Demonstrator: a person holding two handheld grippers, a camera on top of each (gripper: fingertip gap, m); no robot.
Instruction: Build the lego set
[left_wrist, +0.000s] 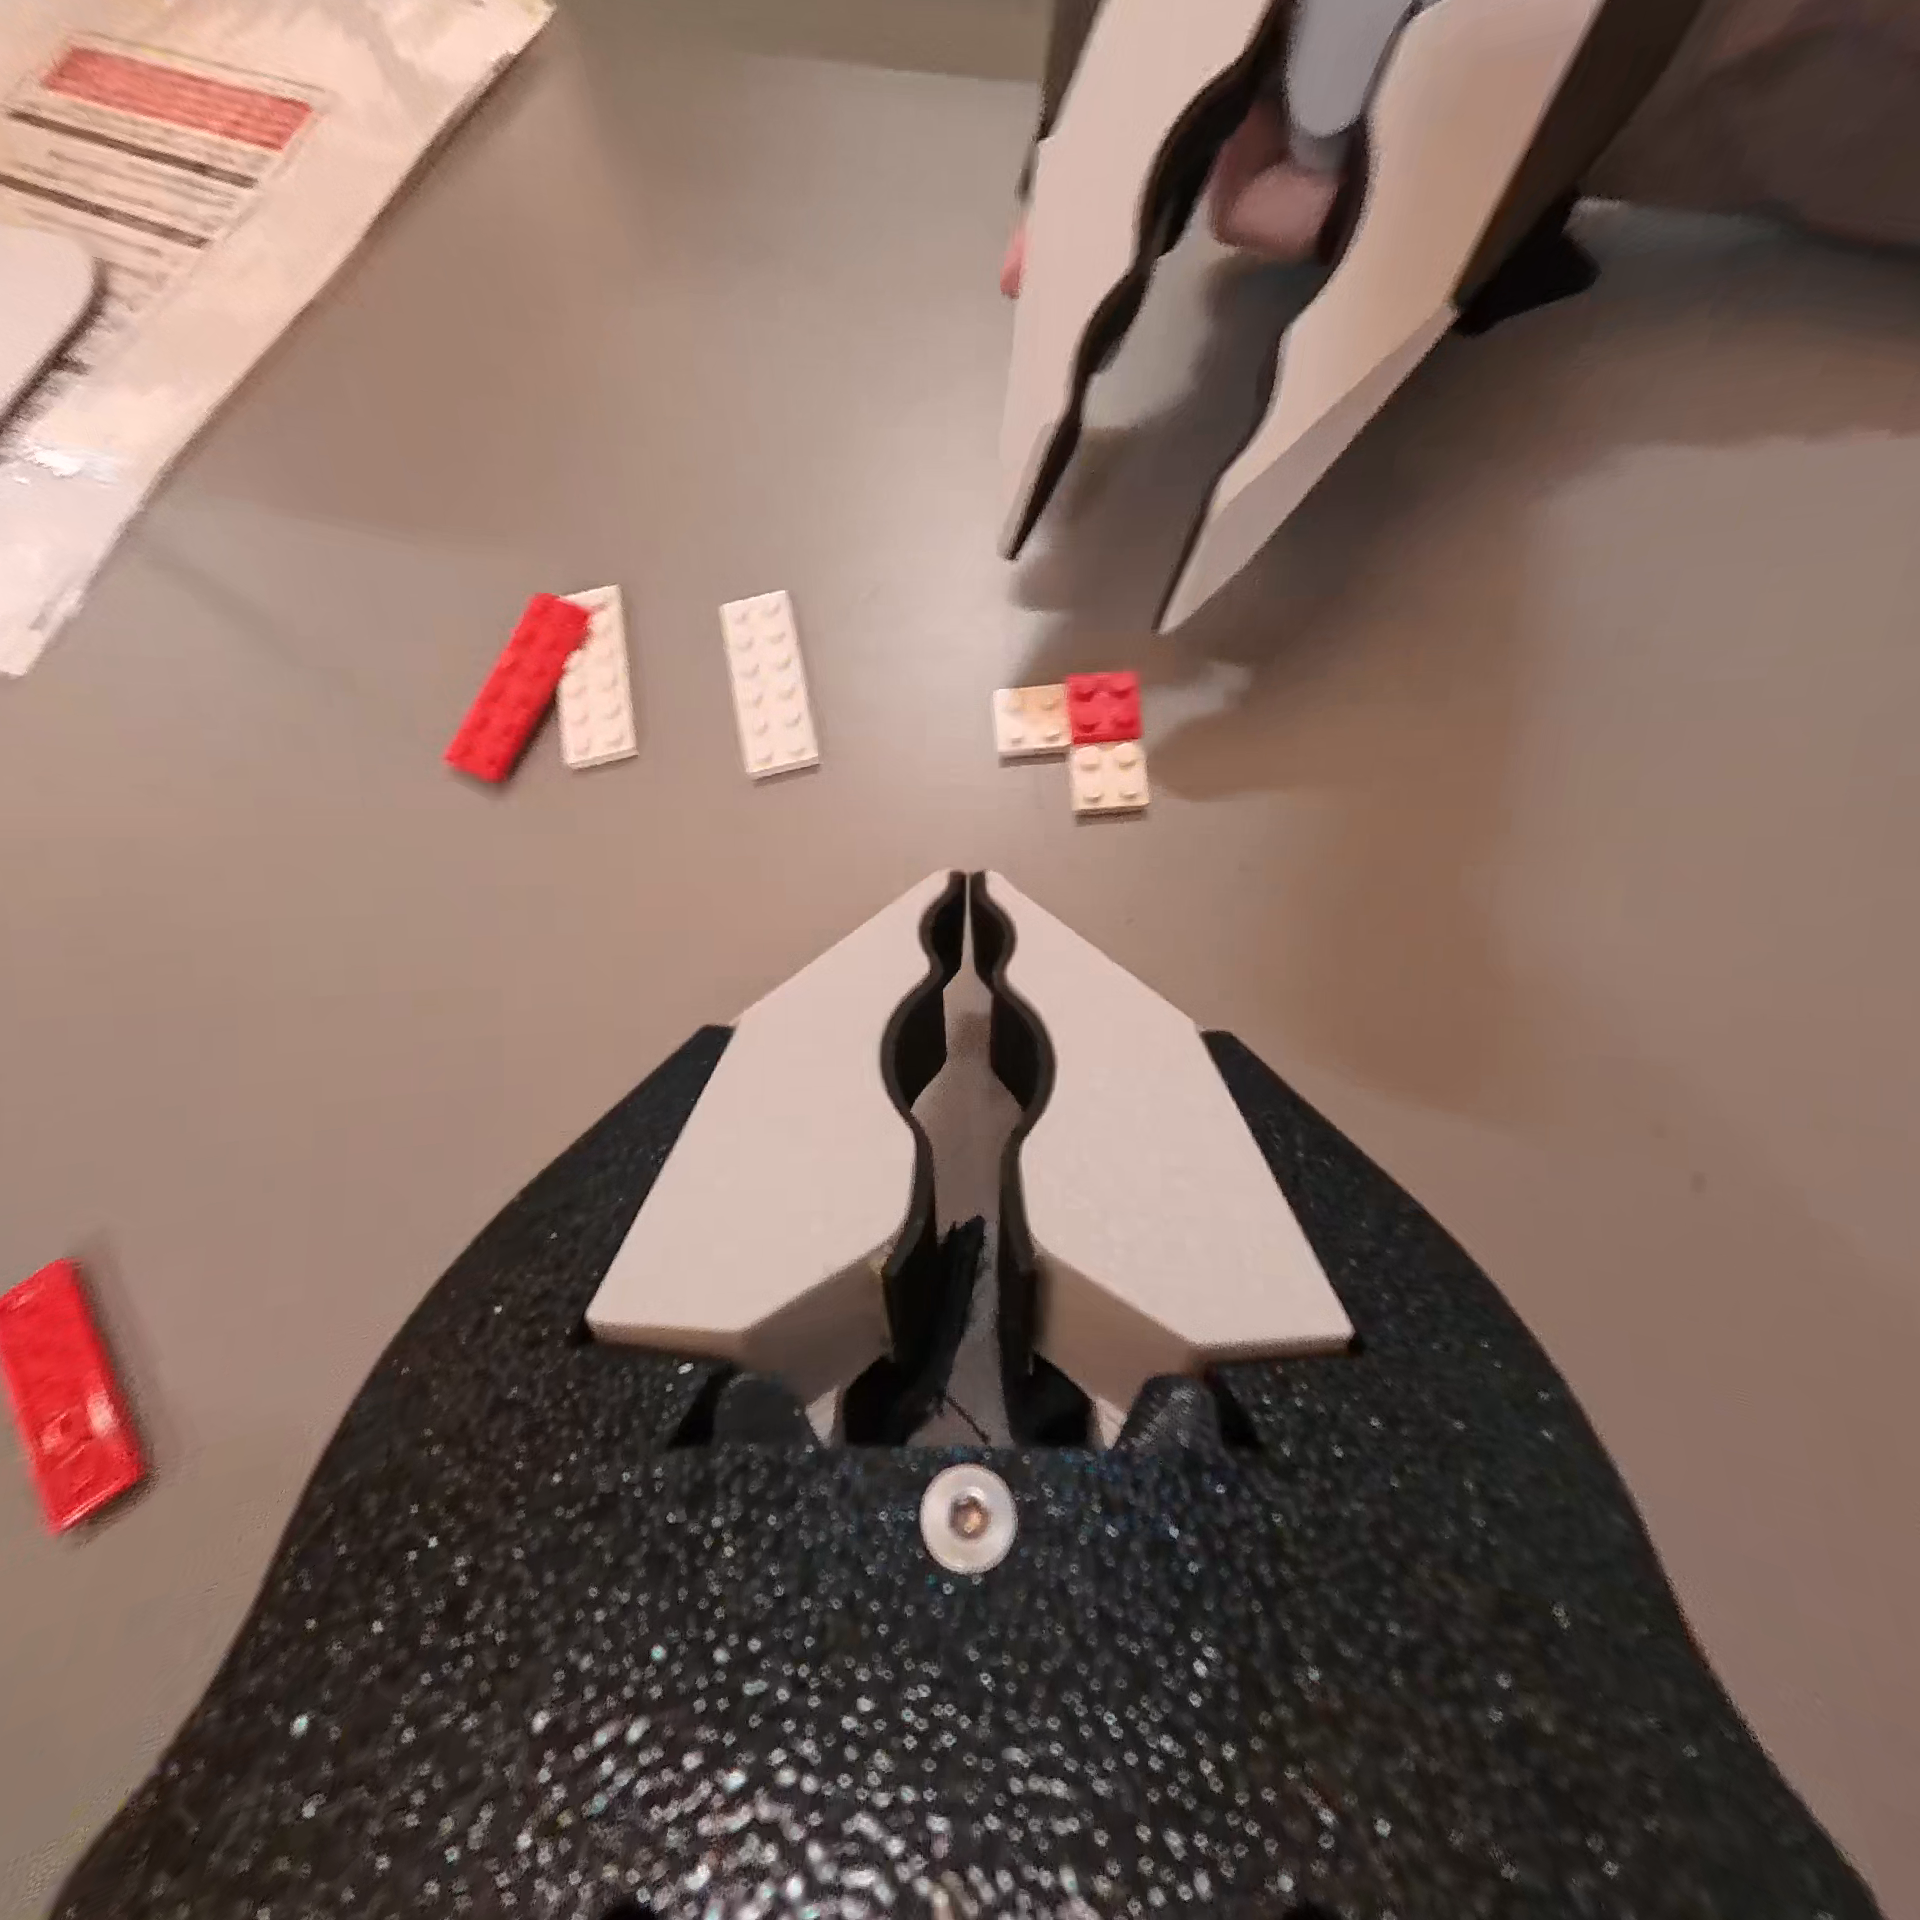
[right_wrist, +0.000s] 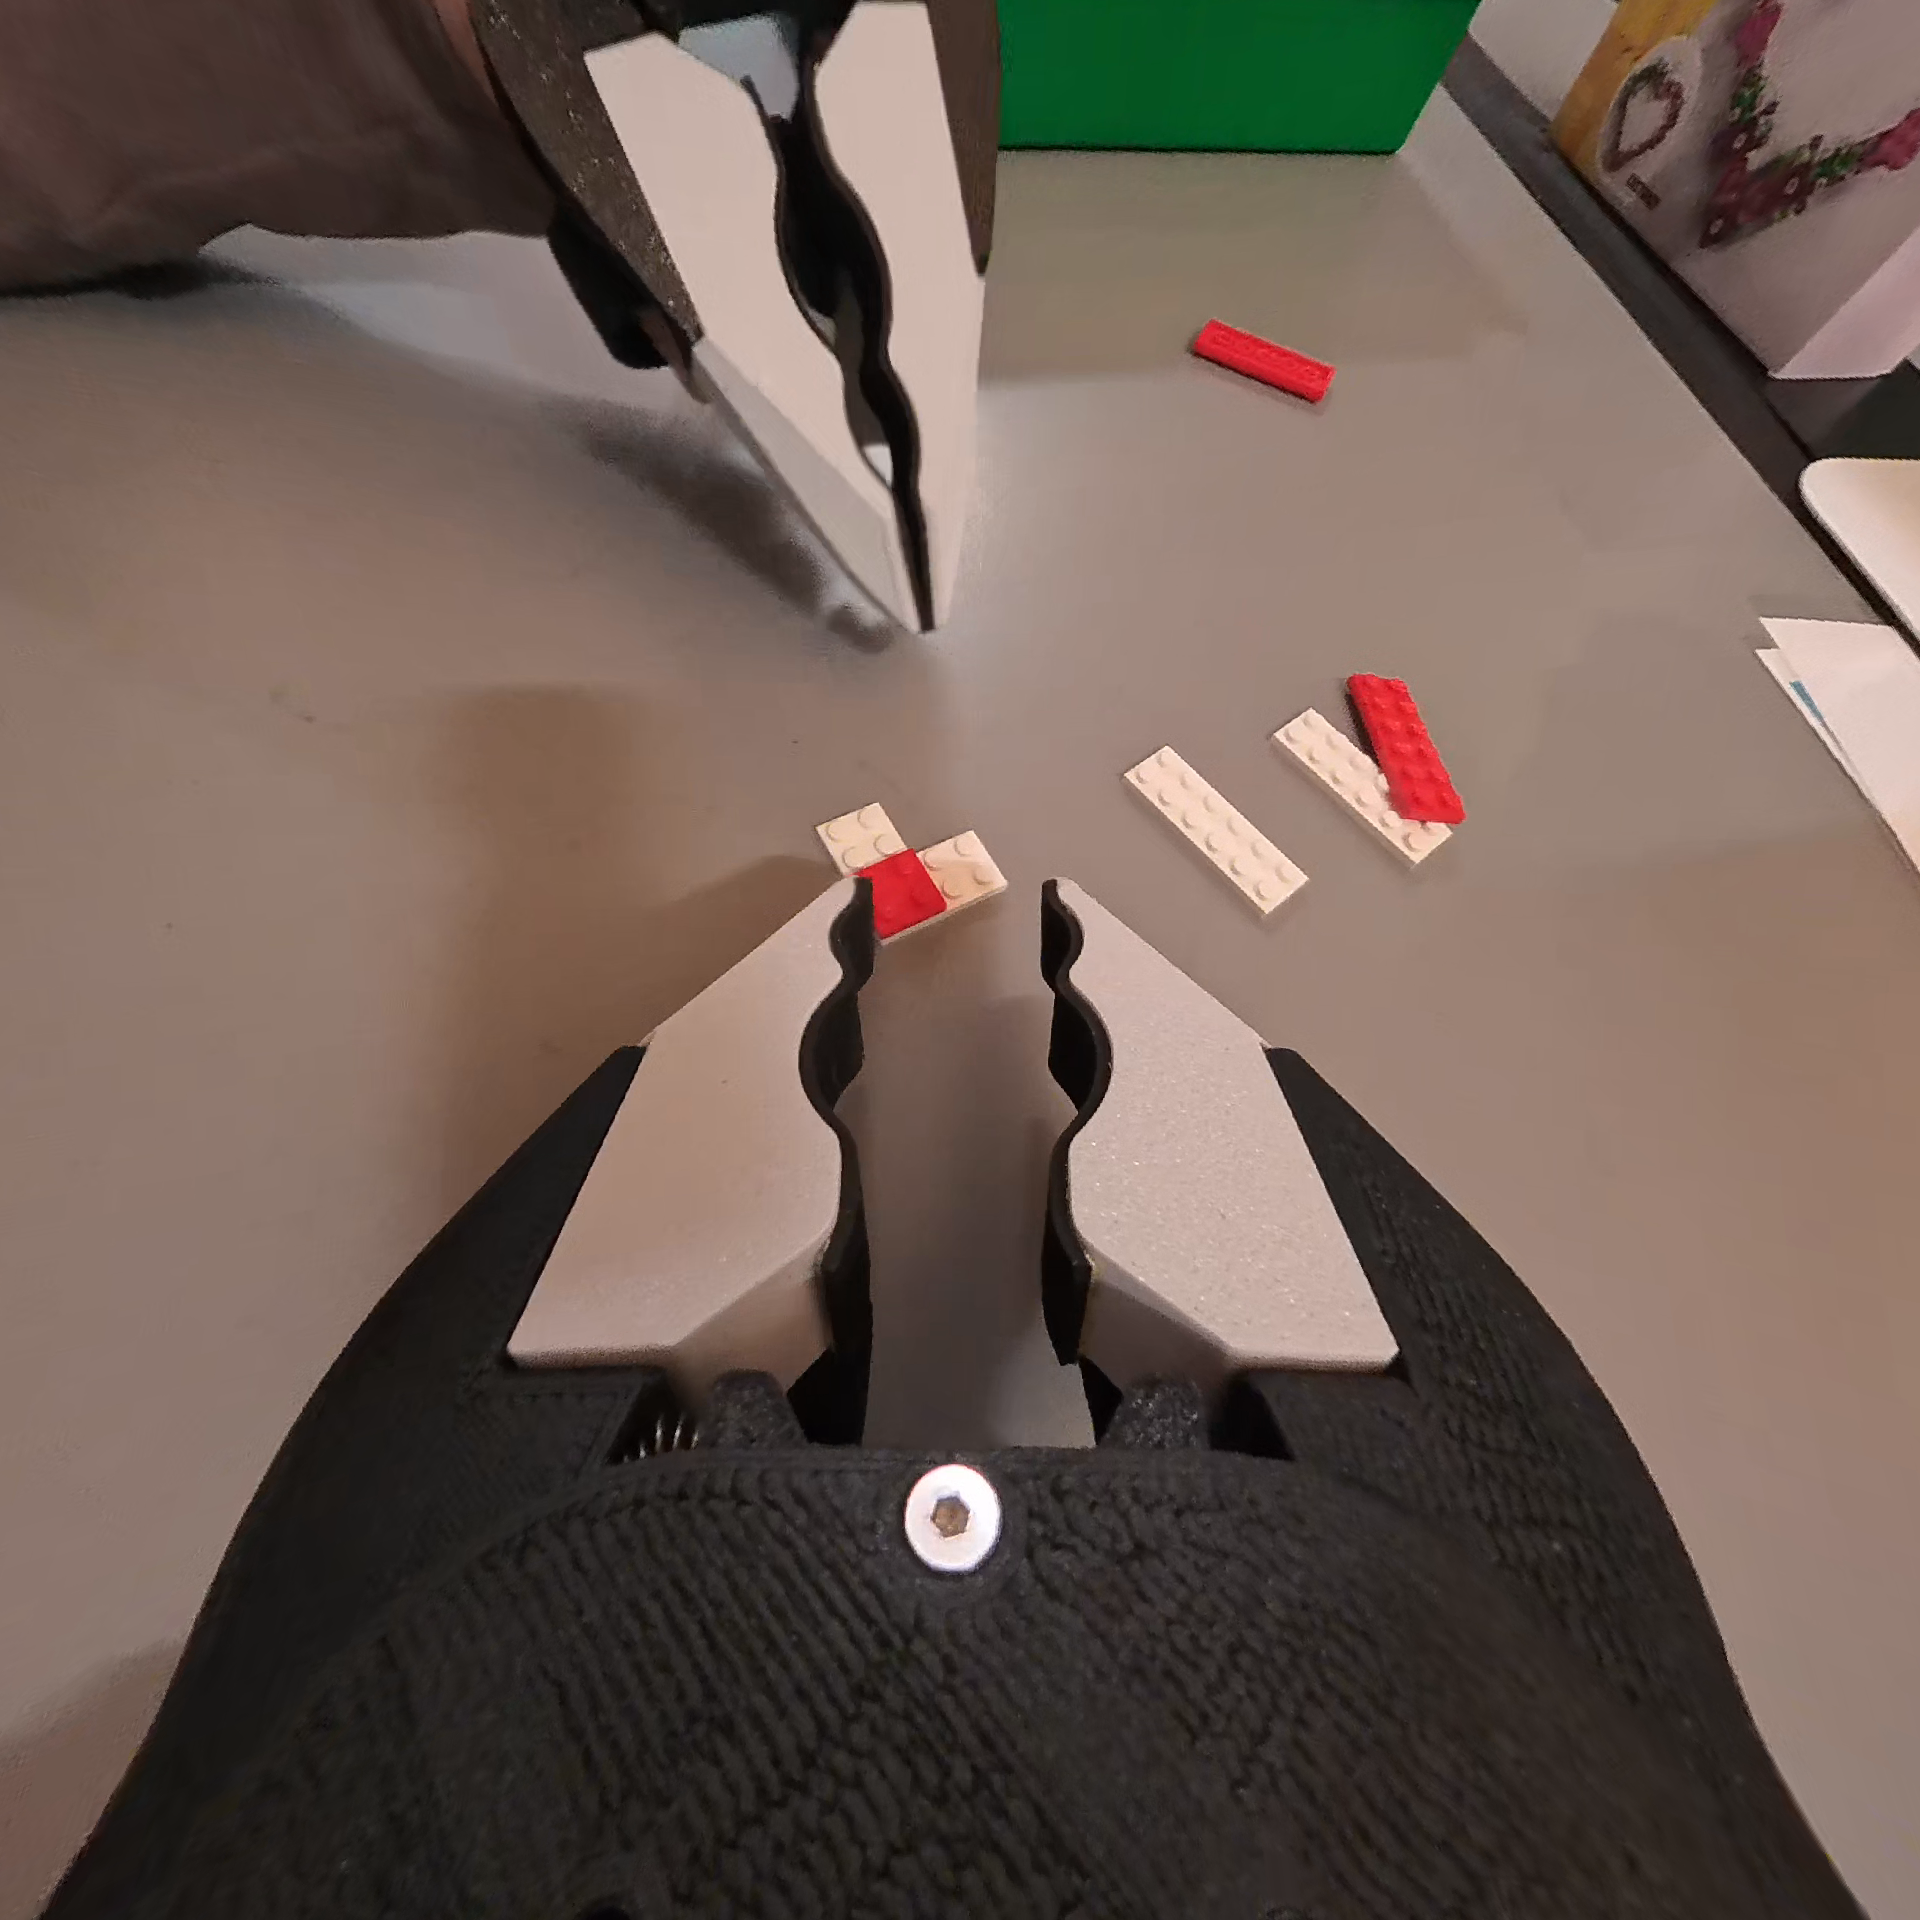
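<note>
A small joined piece lies on the grey table: a red square plate (left_wrist: 1103, 704) (right_wrist: 906, 889) with a white square plate on two of its sides. My left gripper (left_wrist: 967, 879) is shut and empty, hovering just short of it; it also shows in the right wrist view (right_wrist: 920, 621). My right gripper (right_wrist: 951, 885) is open and empty, its left fingertip right beside the red plate; it also shows in the left wrist view (left_wrist: 1091, 587). A long white plate (left_wrist: 768, 683) (right_wrist: 1216, 829) lies alone. A long red plate (left_wrist: 516, 687) (right_wrist: 1405, 748) leans on another white plate (left_wrist: 600, 686) (right_wrist: 1340, 774).
A second long red plate (left_wrist: 64, 1392) (right_wrist: 1262, 358) lies apart. A plastic bag with printed paper (left_wrist: 187, 208) is at the far left. A green bin (right_wrist: 1226, 73), a decorated box (right_wrist: 1766, 135) and white papers (right_wrist: 1860, 717) stand along the table's edge.
</note>
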